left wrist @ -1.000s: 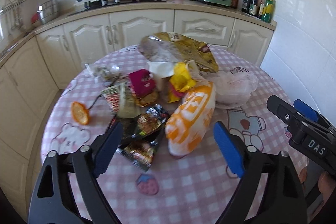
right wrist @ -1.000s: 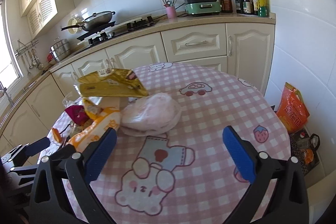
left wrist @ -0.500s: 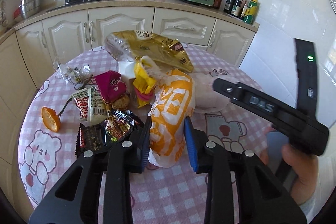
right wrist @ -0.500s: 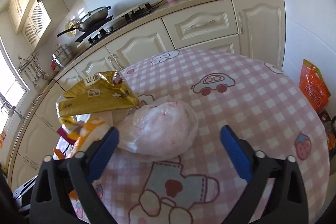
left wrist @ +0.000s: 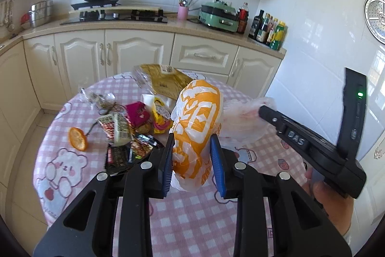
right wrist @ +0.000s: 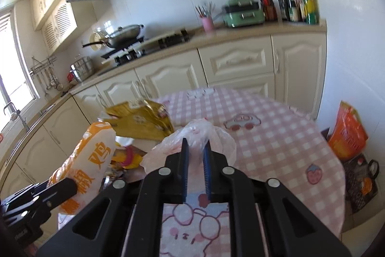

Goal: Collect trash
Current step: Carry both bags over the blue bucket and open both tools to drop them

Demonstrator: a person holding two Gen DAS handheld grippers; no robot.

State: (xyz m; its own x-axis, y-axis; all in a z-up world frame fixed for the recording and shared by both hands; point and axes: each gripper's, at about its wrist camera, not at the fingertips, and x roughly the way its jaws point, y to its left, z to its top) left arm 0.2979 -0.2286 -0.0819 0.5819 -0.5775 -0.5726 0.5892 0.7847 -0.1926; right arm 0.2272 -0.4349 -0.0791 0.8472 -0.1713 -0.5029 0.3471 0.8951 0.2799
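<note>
Left wrist: left hand-held gripper (left wrist: 194, 158) clamps orange bag (left wrist: 196, 131); right hand-held gripper (right wrist: 195, 161) apparently pinches clear bag (right wrist: 195, 136).

Lower end of the orange-and-white printed plastic bag (left wrist: 196, 127) hidden behind the blue pads of the left tongs (left wrist: 192, 158). Thin pink translucent plastic bag (right wrist: 207, 136) partly covered at centre frame by the right tongs (right wrist: 196, 155); contents unreadable. Row of dark glass bottles (right wrist: 298, 5) at upper right smeared by motion blur, labels illegible. Black crumpled snack wrappers (left wrist: 127, 153) cut off by the left tongs' arm. Round pink-checked surface (left wrist: 192, 216) lost under tong frames along the bottom edge.
</note>
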